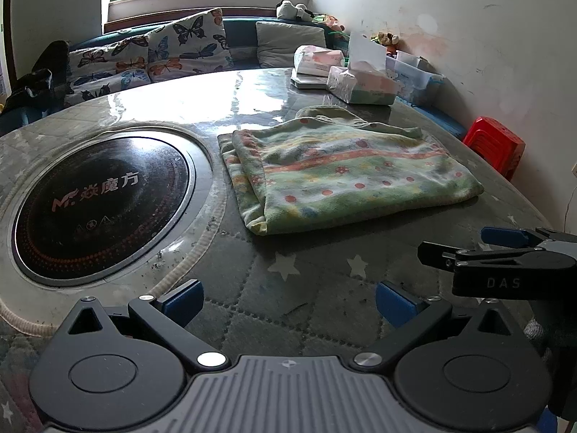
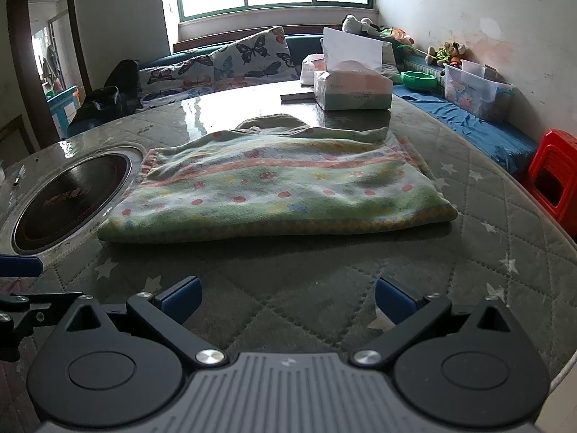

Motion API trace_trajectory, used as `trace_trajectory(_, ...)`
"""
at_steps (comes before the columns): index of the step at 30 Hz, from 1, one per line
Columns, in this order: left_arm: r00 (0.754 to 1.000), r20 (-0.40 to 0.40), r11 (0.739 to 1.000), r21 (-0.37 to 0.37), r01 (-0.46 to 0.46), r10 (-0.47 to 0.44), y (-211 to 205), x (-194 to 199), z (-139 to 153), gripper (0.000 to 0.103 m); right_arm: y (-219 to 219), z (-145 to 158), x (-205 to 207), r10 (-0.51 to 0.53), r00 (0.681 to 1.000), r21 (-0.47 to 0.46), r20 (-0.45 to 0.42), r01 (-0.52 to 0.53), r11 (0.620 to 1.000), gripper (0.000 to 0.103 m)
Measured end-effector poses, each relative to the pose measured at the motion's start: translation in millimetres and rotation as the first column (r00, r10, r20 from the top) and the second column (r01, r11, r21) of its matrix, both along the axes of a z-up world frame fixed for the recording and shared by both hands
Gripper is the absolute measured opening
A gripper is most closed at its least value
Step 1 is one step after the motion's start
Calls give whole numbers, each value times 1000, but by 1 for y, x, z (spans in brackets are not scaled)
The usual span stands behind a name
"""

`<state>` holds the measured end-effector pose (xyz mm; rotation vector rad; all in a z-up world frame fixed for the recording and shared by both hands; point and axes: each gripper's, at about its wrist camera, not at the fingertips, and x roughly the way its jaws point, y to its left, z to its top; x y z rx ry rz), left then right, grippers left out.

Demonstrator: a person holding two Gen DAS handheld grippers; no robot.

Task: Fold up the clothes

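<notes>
Left tool and right tool both spread wide — empty, low over quilted desk, folded fleece garment just ahead, tissue box beyond it

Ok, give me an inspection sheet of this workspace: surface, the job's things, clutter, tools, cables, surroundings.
Surface: round table with quilted star-print cover; built-in induction cooktop left of the cloth.
Job's things: folded green patterned garment, lying flat, untouched.
Clutter: tissue box and tissue pack at the far edge.
Tools: left tool and right tool both open, empty, short of the garment.
Cables: nothing seen.
Surroundings: window, butterfly cushions, red stool, storage bin.
</notes>
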<state>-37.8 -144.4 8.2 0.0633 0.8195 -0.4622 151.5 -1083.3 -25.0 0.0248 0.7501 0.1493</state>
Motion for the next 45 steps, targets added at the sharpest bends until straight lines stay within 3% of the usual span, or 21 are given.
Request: trace_trajectory(45,1000,10,1000,0,9,-9,-10,-12,1,103,0,3,-9,1,1000,4,6,-1,1000,103)
